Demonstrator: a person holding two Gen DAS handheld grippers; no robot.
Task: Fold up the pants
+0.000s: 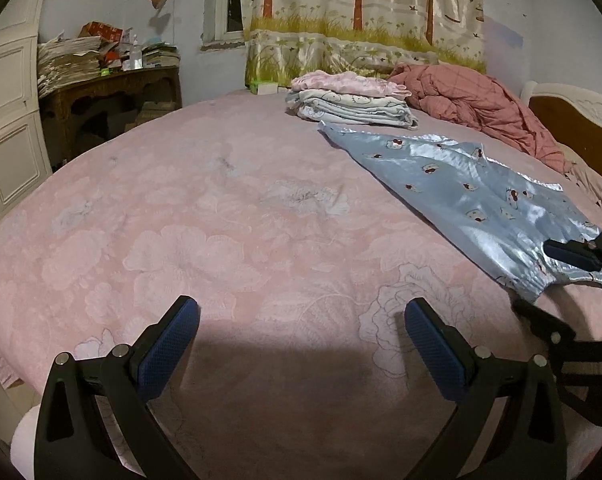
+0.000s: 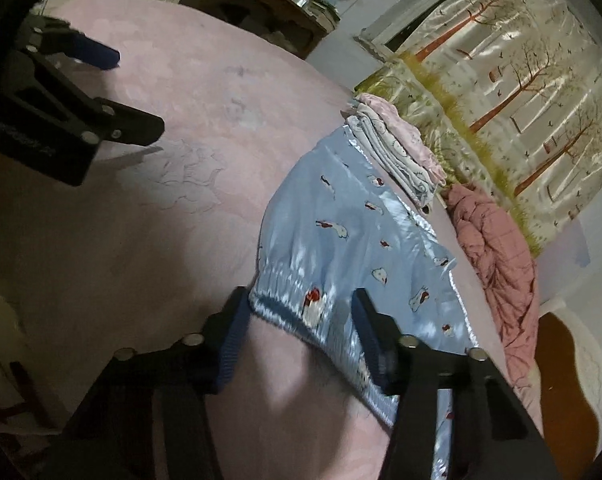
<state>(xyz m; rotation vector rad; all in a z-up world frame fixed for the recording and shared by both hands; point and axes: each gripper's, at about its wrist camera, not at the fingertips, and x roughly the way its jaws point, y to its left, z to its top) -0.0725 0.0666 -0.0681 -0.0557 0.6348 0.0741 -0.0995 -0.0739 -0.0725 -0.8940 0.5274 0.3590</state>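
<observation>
Light blue satin pants (image 1: 461,188) with small cartoon prints lie flat on the right side of the pink flowered bed sheet (image 1: 205,216). In the right wrist view their gathered elastic waistband (image 2: 297,300) sits between the fingers of my right gripper (image 2: 301,314). The jaws stand apart around the cloth and the pads do not press on it. The left wrist view shows that gripper (image 1: 557,288) at the pants' near corner, one finger above the fabric and one below. My left gripper (image 1: 301,322) hovers open over bare sheet, left of the pants, holding nothing; it shows as (image 2: 129,88) too.
A stack of folded clothes (image 1: 353,100) and a bunched pink quilt (image 1: 473,108) lie at the far end of the bed by the curtain (image 1: 361,12). A wooden headboard (image 1: 573,120) is on the right. A cluttered desk (image 1: 113,84) and a white cabinet (image 1: 9,120) stand left.
</observation>
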